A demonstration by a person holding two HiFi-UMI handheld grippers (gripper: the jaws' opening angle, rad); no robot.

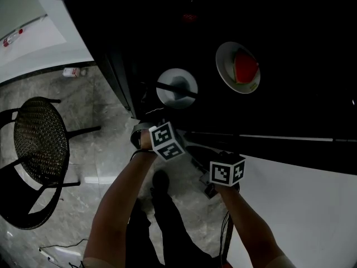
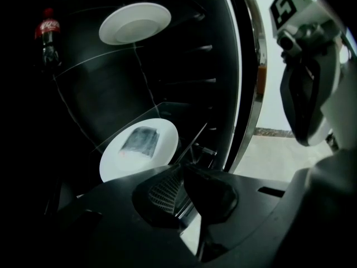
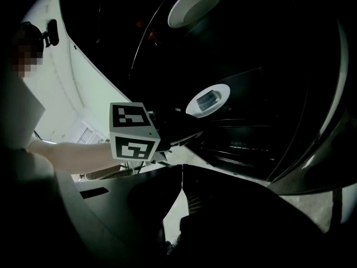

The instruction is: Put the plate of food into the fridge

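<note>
Up close, the left gripper has its fingers pressed together with nothing between them. The right gripper also has its fingers meeting along a thin seam, and it is empty too. Both point into the open fridge, which is dark inside.

Just past the left fingertips, the plate of food sits near the front edge of the lower glass shelf. It is white and carries a dark rectangular slab in its middle. The plate lies clear of the fingers and slightly to their left. The right fingers are further from it, off to its right.

Higher and deeper in, a second white plate rests on the upper shelf and holds a red piece of food. Furthest left at that level, a bottle with a red label stands upright.
</note>
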